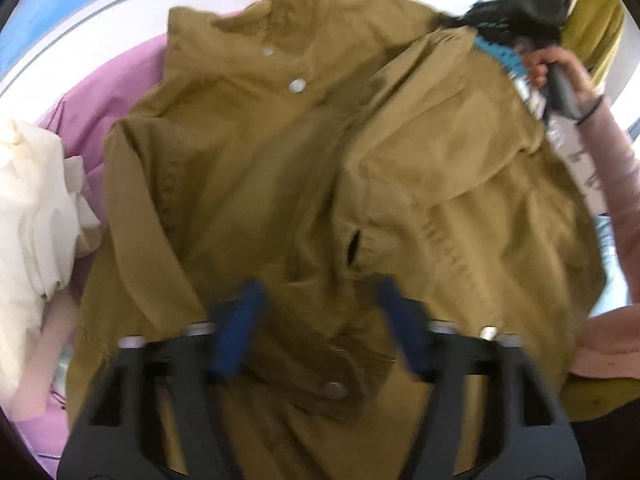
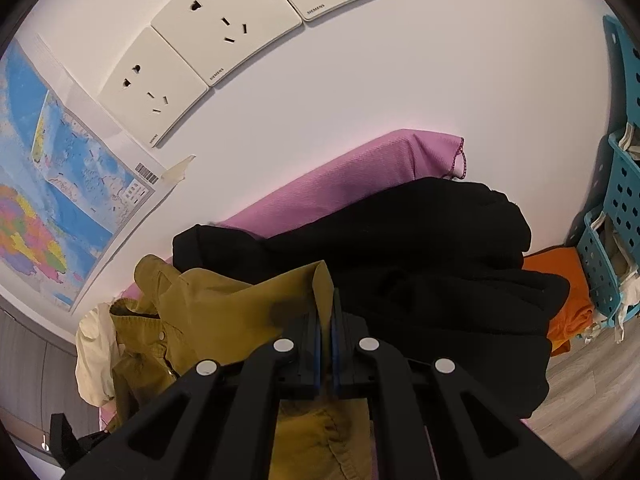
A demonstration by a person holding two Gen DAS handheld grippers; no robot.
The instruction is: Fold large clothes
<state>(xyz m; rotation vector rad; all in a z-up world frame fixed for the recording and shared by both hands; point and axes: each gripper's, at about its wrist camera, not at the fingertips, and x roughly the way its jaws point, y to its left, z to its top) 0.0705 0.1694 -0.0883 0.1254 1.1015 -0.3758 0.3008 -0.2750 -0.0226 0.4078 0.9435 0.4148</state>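
Note:
An olive-brown jacket (image 1: 304, 168) with snap buttons lies spread on a purple cloth (image 1: 120, 80), collar at the far side. My left gripper (image 1: 320, 304) is open just above its lower front, blue pads either side of a buttoned cuff. My right gripper (image 1: 480, 28) shows at the far right, at the jacket's shoulder edge. In the right wrist view the right gripper (image 2: 327, 300) is shut on a fold of the olive jacket (image 2: 240, 304), lifting it.
A cream garment (image 1: 36, 200) lies left of the jacket. A black garment pile (image 2: 420, 272) and an orange cloth (image 2: 560, 292) lie beyond the right gripper. Blue plastic baskets (image 2: 616, 220) stand right. The wall carries sockets (image 2: 224, 20) and a map (image 2: 60, 184).

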